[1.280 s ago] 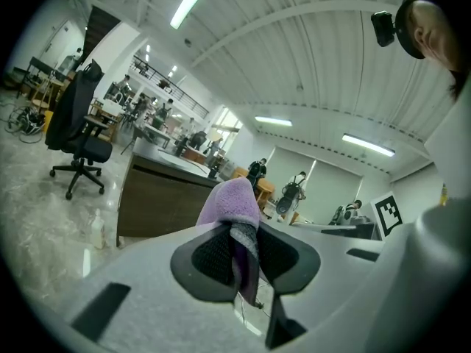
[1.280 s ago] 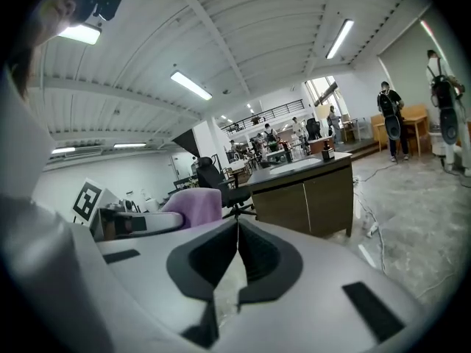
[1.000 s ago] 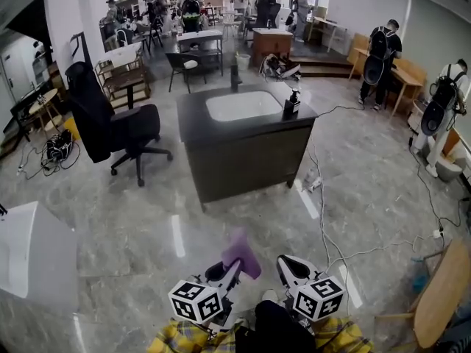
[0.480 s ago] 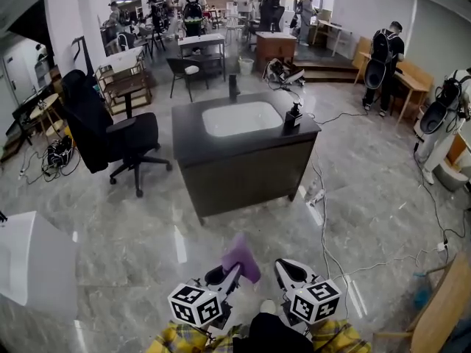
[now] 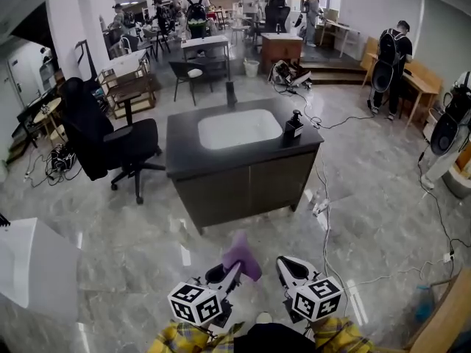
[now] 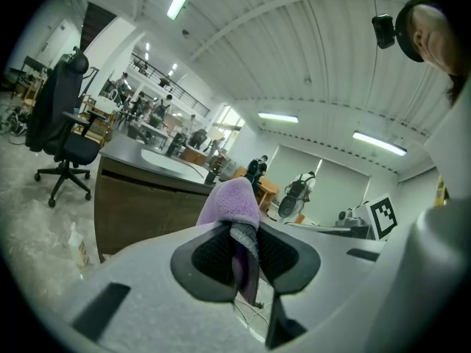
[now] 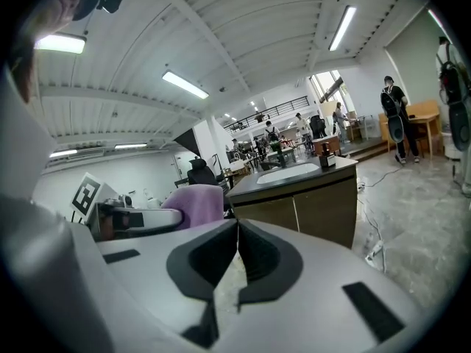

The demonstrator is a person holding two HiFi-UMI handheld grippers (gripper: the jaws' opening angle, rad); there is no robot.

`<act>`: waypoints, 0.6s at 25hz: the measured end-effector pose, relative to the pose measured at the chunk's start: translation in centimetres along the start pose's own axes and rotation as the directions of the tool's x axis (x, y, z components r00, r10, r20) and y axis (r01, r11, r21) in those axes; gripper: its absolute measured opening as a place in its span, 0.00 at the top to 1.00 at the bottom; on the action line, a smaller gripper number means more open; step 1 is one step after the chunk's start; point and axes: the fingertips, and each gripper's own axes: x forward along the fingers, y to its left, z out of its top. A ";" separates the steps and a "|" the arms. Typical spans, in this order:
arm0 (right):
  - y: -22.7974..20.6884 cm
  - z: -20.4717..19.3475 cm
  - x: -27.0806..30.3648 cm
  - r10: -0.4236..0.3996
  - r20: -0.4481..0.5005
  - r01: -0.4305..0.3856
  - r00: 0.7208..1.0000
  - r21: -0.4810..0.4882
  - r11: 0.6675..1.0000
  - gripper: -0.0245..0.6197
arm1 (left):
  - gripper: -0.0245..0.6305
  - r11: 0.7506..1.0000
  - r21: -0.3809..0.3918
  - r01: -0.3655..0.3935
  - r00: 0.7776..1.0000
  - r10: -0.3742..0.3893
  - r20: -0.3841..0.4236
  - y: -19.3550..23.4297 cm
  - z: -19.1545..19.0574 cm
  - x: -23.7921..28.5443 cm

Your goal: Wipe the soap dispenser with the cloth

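Grey veined stone floor (image 5: 383, 197) spreads through a big open workshop, with desks, chairs and several people far off at the back. Out on that floor stands a dark cabinet island (image 5: 243, 186) with a black countertop (image 5: 180, 142) and a white oval basin (image 5: 239, 127) sunk into it. A dark faucet (image 5: 230, 94) rises at the countertop's far edge. The small dark pump-top soap dispenser (image 5: 293, 127) stands upright near the countertop's right edge, just beside the basin. A black wheeled office chair (image 5: 121, 142) sits off the island's left side, and white cables (image 5: 327, 234) trail over the floor by its right front corner.

Both grippers hang low in the head view, well apart from the island and pointing toward it. The left gripper (image 5: 224, 274) is clenched on a soft purple cloth (image 6: 232, 201): its black pads pinch a lower fold, and the rest bunches up above the tips. The right gripper (image 7: 237, 245) has its pads pressed together with nothing between them. Yellow plaid sleeves (image 5: 176, 337) show at the bottom edge behind the two marker cubes.
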 end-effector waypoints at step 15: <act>-9.2 3.0 1.2 0.032 -0.010 -0.032 0.999 -0.026 0.999 0.95 | 0.86 1.000 -0.002 0.007 1.000 -0.007 -0.008 -2.2 1.1 10.2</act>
